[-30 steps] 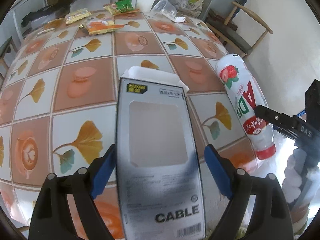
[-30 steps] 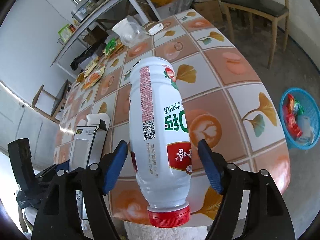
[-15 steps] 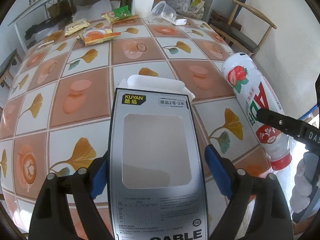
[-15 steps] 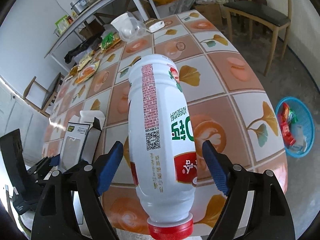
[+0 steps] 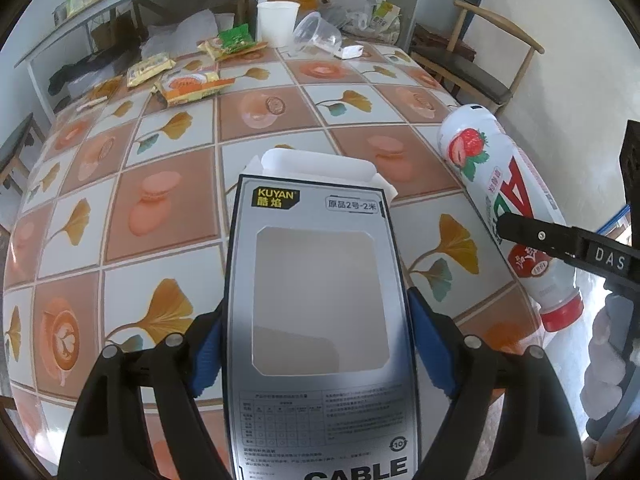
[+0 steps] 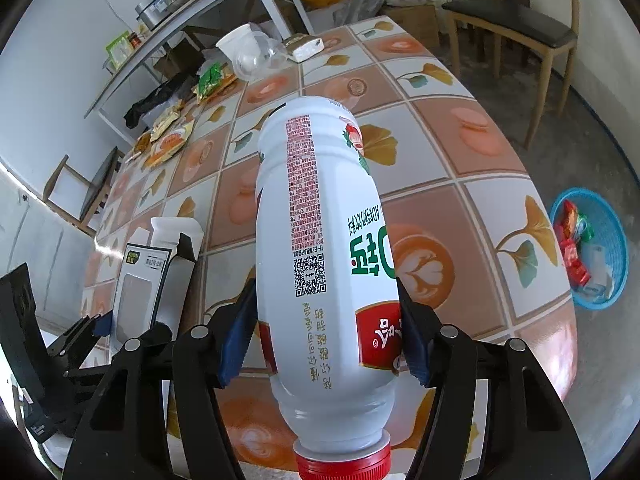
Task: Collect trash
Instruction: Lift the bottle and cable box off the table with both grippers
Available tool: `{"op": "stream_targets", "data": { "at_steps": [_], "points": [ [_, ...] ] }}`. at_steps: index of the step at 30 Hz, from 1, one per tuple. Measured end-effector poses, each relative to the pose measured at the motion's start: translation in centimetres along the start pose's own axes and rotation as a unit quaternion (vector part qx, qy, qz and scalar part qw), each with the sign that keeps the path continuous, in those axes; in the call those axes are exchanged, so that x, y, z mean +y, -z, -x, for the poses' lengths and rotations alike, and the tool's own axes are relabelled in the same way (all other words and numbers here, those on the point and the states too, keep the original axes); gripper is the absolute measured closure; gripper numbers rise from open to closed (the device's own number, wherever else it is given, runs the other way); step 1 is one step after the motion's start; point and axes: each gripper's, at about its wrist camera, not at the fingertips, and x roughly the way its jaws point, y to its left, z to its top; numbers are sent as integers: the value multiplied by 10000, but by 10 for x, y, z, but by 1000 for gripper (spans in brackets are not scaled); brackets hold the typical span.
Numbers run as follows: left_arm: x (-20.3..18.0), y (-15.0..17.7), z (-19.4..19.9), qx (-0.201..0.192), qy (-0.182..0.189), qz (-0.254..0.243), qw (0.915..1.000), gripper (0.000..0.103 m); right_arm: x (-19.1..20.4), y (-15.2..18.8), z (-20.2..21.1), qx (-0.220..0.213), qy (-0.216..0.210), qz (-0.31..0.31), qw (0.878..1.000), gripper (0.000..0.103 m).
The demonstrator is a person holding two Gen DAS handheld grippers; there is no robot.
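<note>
A: Left gripper (image 5: 314,344) is closing its jaws on the cable box (image 5: 320,300), pads at both edges, near the table's (image 5: 160,208) front edge.

B: Right gripper (image 6: 326,340) is closing too, blue pads clamping the white bottle (image 6: 320,248), red cap (image 6: 344,462) cut off below.

A: Open tiles ahead; wrappers (image 5: 188,84) and cups (image 5: 278,24) sit at the far end.

B: Blue basket (image 6: 590,248) waits on the floor beyond the table's right edge.

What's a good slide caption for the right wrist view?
Right hand-held gripper closing on a white drink bottle above the tiled table.
</note>
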Motion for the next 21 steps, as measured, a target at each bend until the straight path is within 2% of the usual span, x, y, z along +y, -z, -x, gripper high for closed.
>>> {"op": "stream_targets", "data": {
  "at_steps": [21],
  "points": [
    [-17,-3,32,-352,11,-208,9992,24,1,3,23,-186,-158,-40,9997,43]
  ]
}}
